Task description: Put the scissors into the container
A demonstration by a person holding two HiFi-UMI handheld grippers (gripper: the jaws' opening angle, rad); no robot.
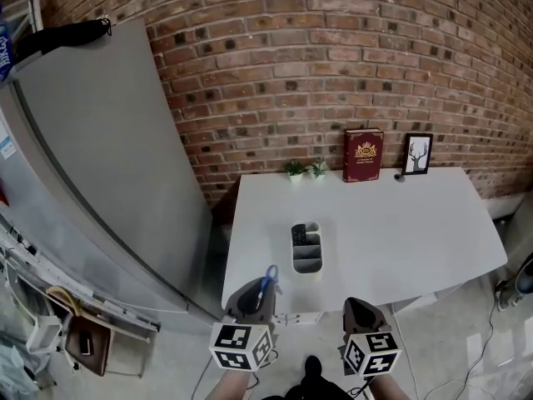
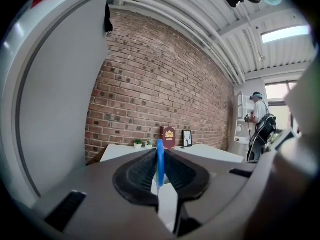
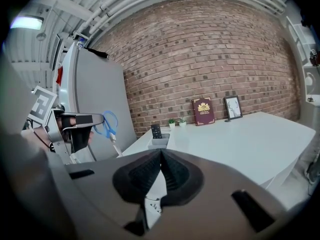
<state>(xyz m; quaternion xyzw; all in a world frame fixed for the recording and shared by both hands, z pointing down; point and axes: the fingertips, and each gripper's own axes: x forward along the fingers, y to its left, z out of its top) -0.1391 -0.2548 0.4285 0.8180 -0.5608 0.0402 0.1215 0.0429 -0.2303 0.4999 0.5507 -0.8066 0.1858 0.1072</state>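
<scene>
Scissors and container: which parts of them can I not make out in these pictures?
- Scissors blades: head view, covered by the left claw; only the blue handle shows.
- Scissors, left gripper view: seen edge-on, a thin blue strip between the pads.
- Container inside: right gripper view looks too low; its wall hides the compartments.
- Container: not seen in the left gripper view.
- Dark object in the container: too small to name.

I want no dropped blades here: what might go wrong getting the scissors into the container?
The left gripper pinches the scissors only by their thin blue handle, so they may swing or slip on the way. The container has narrow-looking compartments, and the far one already holds a dark object; the blades might catch a divider or tip it.
</scene>
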